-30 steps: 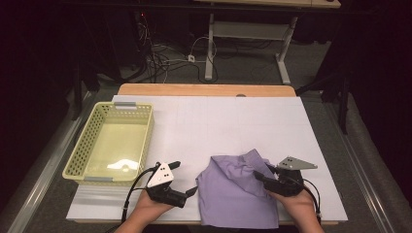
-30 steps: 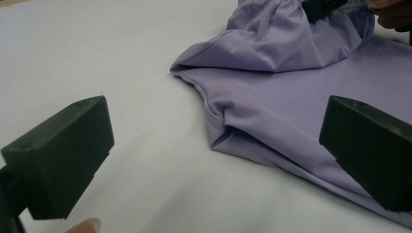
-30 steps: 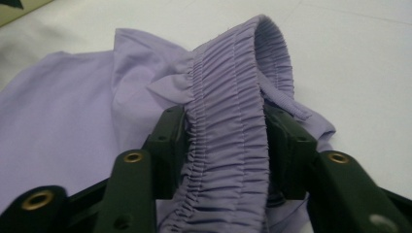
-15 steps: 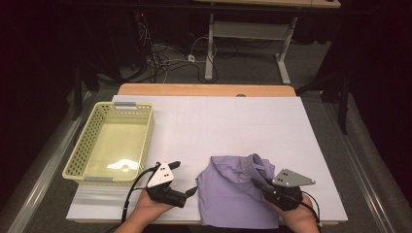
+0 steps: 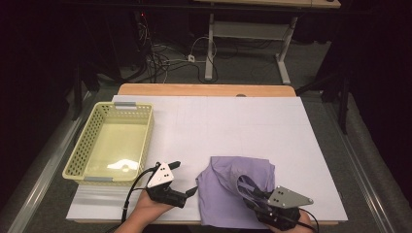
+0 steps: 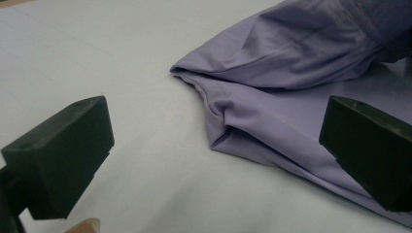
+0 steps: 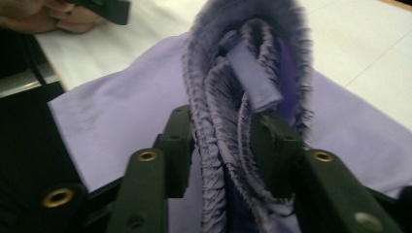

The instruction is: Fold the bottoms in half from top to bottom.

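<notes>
Your right gripper (image 7: 221,145) had just been opening, yet its fingers (image 7: 177,141) clamped the purple garment's (image 5: 233,194) gathered band at the table's (image 5: 218,121) near edge; your left gripper (image 6: 214,160) gaped empty. You needed to lift slowly.

Dim room behind a white-topped table (image 5: 233,121)

Beyond the table, grey carpet (image 5: 243,73) carries tangled cables (image 5: 165,58) and a white desk frame (image 5: 245,34); darkness surrounds.
</notes>
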### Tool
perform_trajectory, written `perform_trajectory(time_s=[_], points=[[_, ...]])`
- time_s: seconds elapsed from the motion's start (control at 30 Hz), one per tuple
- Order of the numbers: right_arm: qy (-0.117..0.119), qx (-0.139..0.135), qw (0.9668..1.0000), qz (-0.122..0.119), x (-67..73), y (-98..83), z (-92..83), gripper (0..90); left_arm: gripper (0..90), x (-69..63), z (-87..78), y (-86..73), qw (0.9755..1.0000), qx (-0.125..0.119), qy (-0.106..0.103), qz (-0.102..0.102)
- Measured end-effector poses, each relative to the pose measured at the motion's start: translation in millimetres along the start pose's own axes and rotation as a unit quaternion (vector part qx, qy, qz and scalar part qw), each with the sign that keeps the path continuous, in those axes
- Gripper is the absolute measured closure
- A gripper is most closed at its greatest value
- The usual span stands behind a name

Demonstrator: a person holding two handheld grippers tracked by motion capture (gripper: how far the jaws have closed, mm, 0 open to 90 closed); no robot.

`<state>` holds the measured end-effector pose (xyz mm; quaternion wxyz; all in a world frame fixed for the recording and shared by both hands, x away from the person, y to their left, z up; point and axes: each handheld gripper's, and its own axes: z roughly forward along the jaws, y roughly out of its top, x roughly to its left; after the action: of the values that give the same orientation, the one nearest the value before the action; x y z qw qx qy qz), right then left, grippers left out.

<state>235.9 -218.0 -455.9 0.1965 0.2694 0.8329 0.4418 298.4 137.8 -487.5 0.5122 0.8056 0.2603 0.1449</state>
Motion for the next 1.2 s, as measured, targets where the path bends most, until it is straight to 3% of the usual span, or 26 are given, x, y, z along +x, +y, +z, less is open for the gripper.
perform_trajectory(time_s=[0.27,0.4,0.63,0.73,0.8,0.87,0.97,1.1,1.2], points=[[0.009,-0.009,0.9999,0.011,19.5,-5.2,-17.6,54.7,0.0,0.4,0.1,0.1,1.0,0.001,0.001,-0.003],[-0.001,-0.007,0.9999,0.011,25.4,-8.4,-26.6,51.3,0.0,0.5,0.2,0.3,1.0,0.002,0.003,-0.005],[-0.014,0.001,0.9996,0.025,15.4,-15.6,-26.2,42.6,0.0,-0.1,0.1,1.7,0.9999,0.006,0.008,-0.011],[-0.002,0.011,0.9994,0.033,6.9,-17.5,-17.6,40.2,0.0,-3.3,2.3,3.3,0.9998,0.013,0.011,-0.007],[-0.006,0.016,0.9995,0.025,2.6,-15.5,-10.7,38.5,0.0,-5.9,3.1,5.4,0.9998,0.009,0.0,-0.016],[0.004,0.024,0.9993,0.029,-3.5,-14.7,-2.6,36.2,0.0,-11.8,4.4,8.4,0.9997,0.009,-0.01,-0.018],[0.019,0.04,0.9984,0.034,-7.7,-16.2,6.5,36.4,0.0,-27.7,8.2,13.3,0.9995,0.014,-0.027,-0.004],[0.022,0.067,0.9975,0.008,-4.4,-18.5,14.2,40.9,0.0,-54.6,19.4,21.9,0.9967,0.032,-0.073,0.016],[0.03,0.066,0.9973,0.005,-4.0,-20.7,15.7,49.9,5.2,-71.9,28.1,24.9,0.9929,0.038,-0.107,0.034]])
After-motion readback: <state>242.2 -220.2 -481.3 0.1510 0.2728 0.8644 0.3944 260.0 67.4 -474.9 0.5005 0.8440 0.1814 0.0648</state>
